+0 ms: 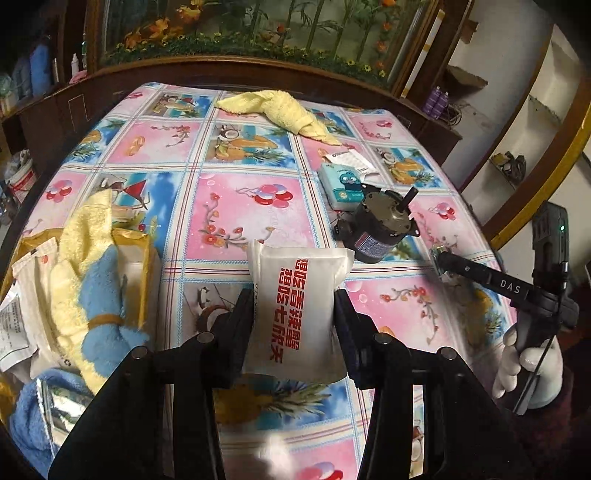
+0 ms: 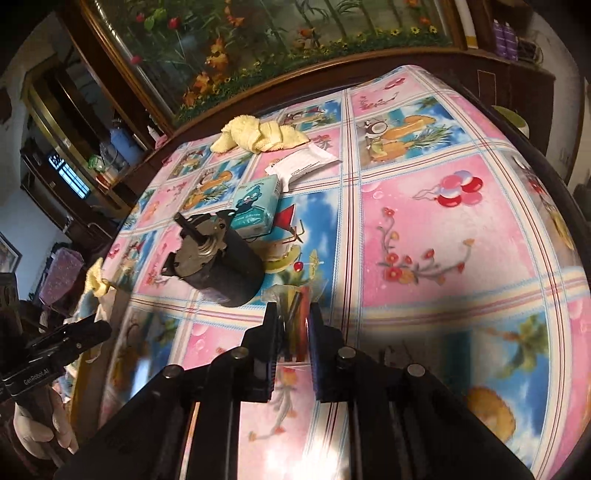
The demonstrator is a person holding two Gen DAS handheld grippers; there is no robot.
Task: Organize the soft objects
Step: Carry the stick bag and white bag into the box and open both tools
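My left gripper (image 1: pixel 293 295) is shut on a white pouch with red characters (image 1: pixel 295 310), held above the patterned tablecloth (image 1: pixel 236 206). My right gripper (image 2: pixel 293 314) is shut on a small clear packet of coloured sticks (image 2: pixel 293 321); it also shows in the left wrist view (image 1: pixel 441 264). A yellow towel (image 1: pixel 280 110) lies at the far side of the table, also in the right wrist view (image 2: pixel 258 136). A teal tissue pack (image 1: pixel 341 182) and a white flat packet (image 2: pixel 301 162) lie near a black motor (image 2: pixel 218 258).
At the left edge a pile holds a yellow towel and blue plush (image 1: pixel 96 295), white packets (image 1: pixel 22 295) and a yellow box (image 1: pixel 136 254). A dark wooden ledge with a flower painting (image 1: pixel 258 33) runs behind the table. Shelves stand at the right (image 1: pixel 517 147).
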